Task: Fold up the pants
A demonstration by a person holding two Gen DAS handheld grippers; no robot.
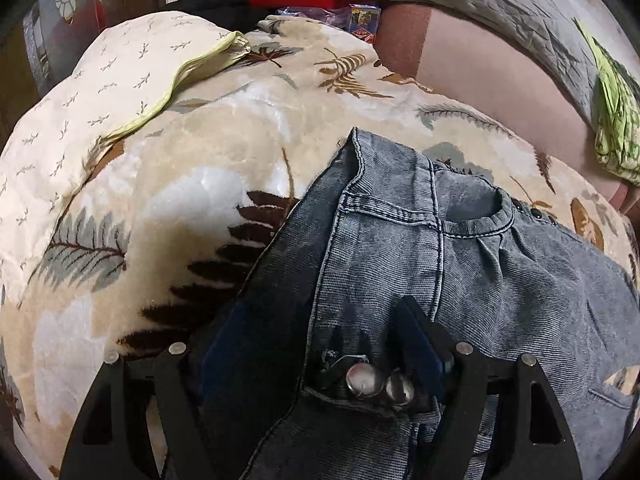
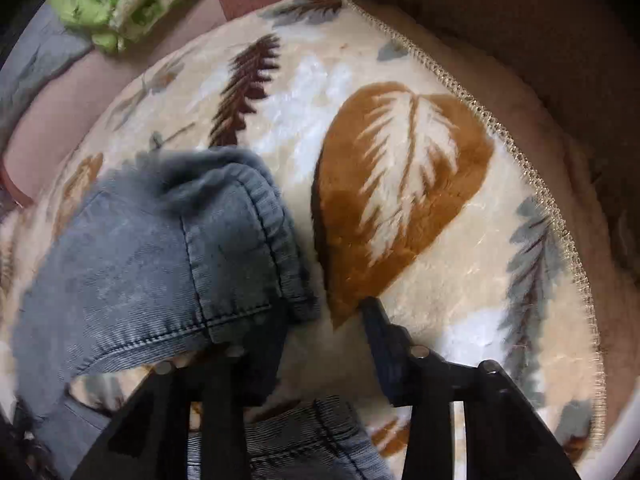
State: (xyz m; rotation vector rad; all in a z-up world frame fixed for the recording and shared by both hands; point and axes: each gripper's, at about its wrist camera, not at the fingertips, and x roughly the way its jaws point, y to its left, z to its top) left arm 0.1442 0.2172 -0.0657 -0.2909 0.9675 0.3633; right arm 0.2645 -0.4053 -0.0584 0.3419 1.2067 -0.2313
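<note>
Jeans (image 1: 460, 264) are lying on a soft blanket (image 1: 208, 184) with leaf shapes, filling the lower right of the left view. The left claw (image 1: 324, 344) is sitting at the bottom middle with its jaws wide. The top band of the jeans with two shiny buttons (image 1: 376, 382) is lying between the jaws, and nothing is being squeezed. In the right view a fold of the jeans (image 2: 168, 256) is sitting at the lower left. The right claw (image 2: 320, 320) is half closed over its edge, but I cannot tell if it is pinching the cloth. A big brown leaf (image 2: 400, 184) is showing in the middle, and a green cloth (image 2: 132, 4) is lying at the upper left.
</note>
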